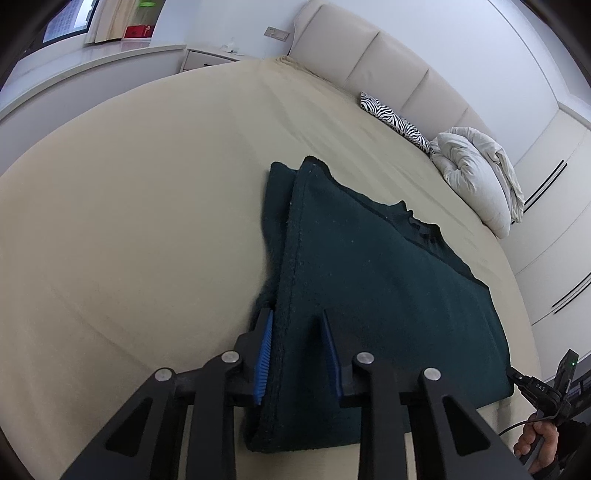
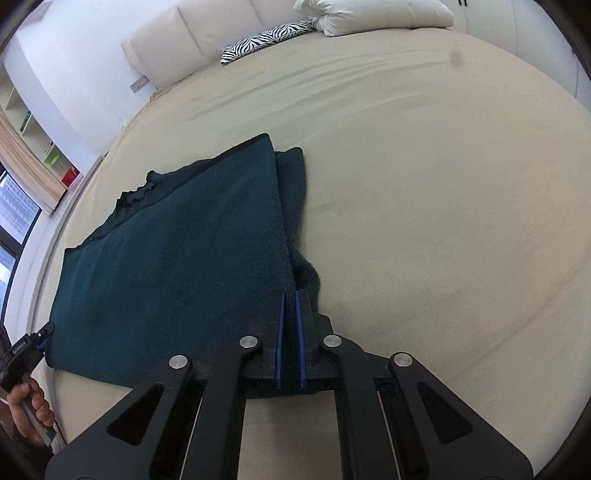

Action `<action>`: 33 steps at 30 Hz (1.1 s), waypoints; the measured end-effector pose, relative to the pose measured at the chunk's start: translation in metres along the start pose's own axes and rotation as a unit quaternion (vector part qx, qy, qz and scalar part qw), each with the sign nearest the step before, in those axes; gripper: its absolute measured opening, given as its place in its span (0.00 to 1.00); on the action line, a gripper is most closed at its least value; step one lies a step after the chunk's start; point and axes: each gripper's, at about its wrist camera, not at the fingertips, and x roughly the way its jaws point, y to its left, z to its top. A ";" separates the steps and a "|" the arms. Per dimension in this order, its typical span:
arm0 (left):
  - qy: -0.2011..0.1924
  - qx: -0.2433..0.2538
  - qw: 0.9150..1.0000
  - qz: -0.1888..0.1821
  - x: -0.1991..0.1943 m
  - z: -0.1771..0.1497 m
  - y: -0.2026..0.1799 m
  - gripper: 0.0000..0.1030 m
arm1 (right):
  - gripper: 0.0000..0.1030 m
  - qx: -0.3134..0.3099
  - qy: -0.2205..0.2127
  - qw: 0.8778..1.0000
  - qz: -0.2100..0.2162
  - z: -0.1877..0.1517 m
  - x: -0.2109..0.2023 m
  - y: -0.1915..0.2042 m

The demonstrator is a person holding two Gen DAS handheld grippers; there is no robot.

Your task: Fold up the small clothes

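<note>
A dark green sweater [image 1: 369,277] [image 2: 184,258] lies flat on the beige bed sheet [image 1: 129,221], both sleeves folded in along its sides. My left gripper [image 1: 297,314] straddles the sweater's left side edge near the hem. Its blue pads [image 1: 264,354] stand apart, with flat fabric filling the gap. My right gripper [image 2: 290,293] is shut on the sweater's right side edge near the hem, a thin dark layer pinched between its pads. A hand [image 1: 535,443] holds the right gripper at the lower right of the left wrist view. Another hand [image 2: 29,413] holds the left gripper at the lower left of the right wrist view.
A zebra-print cushion [image 1: 399,122] [image 2: 266,40] and a bunched white duvet [image 1: 476,173] [image 2: 376,14] lie against the padded cream headboard [image 1: 369,62]. White wardrobe doors [image 1: 554,258] stand beyond the bed. Shelves and a window [image 2: 22,206] line the other side.
</note>
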 end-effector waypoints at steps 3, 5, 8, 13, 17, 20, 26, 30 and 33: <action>0.002 0.000 1.000 0.002 0.001 0.000 0.002 0.24 | 0.04 0.005 0.000 1.000 0.000 -0.004 -0.002 -0.004; 0.004 0.004 1.000 0.005 0.001 0.000 0.003 0.21 | 0.04 0.015 -0.003 1.000 0.003 -0.008 -0.004 -0.009; 0.009 0.010 1.000 0.010 0.002 -0.001 0.006 0.18 | 0.04 0.027 -0.002 1.000 0.007 -0.013 -0.002 -0.015; 0.015 0.014 1.000 0.011 0.003 -0.003 0.010 0.17 | 0.04 0.037 -0.002 0.999 0.010 -0.017 0.001 -0.017; 0.015 0.011 1.000 0.012 0.001 -0.004 0.011 0.17 | 0.05 0.029 0.013 0.999 0.017 -0.015 0.012 -0.022; 0.014 0.012 1.000 0.013 -0.001 -0.005 0.011 0.17 | 0.07 0.025 0.006 0.999 0.026 -0.014 0.008 -0.021; 0.015 0.016 1.000 0.015 -0.003 -0.005 0.009 0.17 | 0.20 0.055 -0.013 0.998 0.035 -0.013 -0.004 -0.025; 0.014 0.017 1.000 0.016 -0.003 -0.007 0.009 0.17 | 0.20 0.043 -0.037 0.998 0.038 -0.007 -0.016 -0.017; 0.009 0.020 0.999 0.023 -0.003 -0.007 0.007 0.14 | 0.20 0.037 -0.033 0.998 0.039 -0.003 -0.013 -0.012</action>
